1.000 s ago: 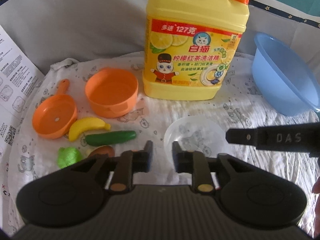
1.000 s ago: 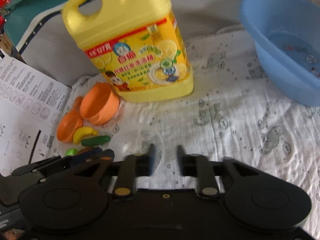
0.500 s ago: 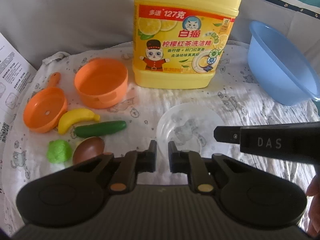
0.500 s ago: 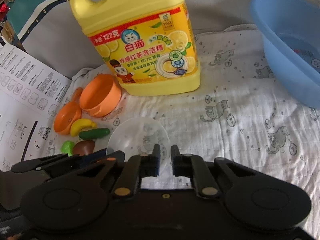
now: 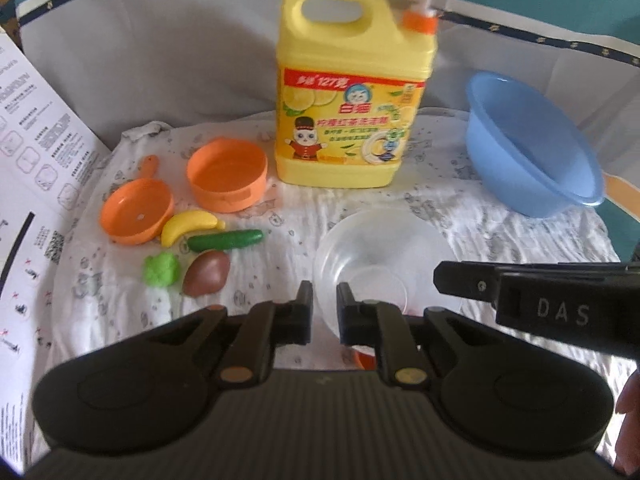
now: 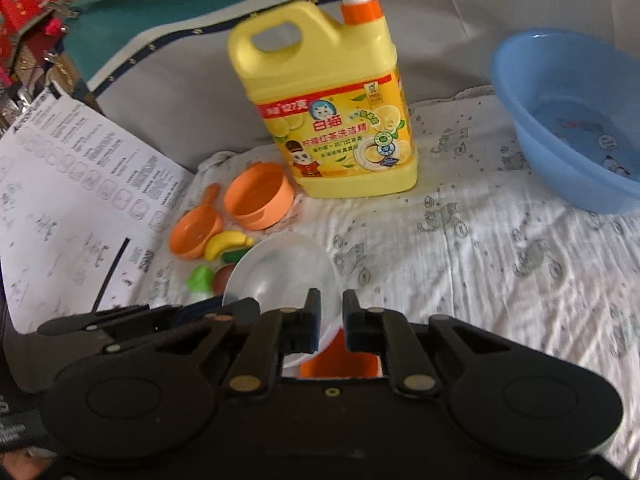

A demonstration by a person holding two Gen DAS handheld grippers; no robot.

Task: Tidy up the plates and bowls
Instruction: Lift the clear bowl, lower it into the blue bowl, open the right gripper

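A clear plastic bowl (image 5: 372,252) is lifted off the printed cloth, tilted. My left gripper (image 5: 324,300) is shut on its near left rim. My right gripper (image 6: 330,308) is shut on its near right rim; the bowl also shows in the right wrist view (image 6: 280,268). An orange object (image 6: 340,360) sits just under the bowl, mostly hidden. A blue basin (image 5: 528,152) stands at the right, also in the right wrist view (image 6: 568,120). An orange bowl (image 5: 228,176) and an orange toy pan (image 5: 136,212) lie at the left.
A big yellow detergent jug (image 5: 352,100) stands at the back middle. A toy banana (image 5: 188,228), cucumber (image 5: 226,240), green vegetable (image 5: 160,270) and brown fruit (image 5: 208,278) lie left of the bowl. A printed sheet (image 6: 72,200) lies at far left.
Both grippers have pulled back and up with the clear bowl held between them. The bowl has left the cloth and tilted. The scene looks farther away.
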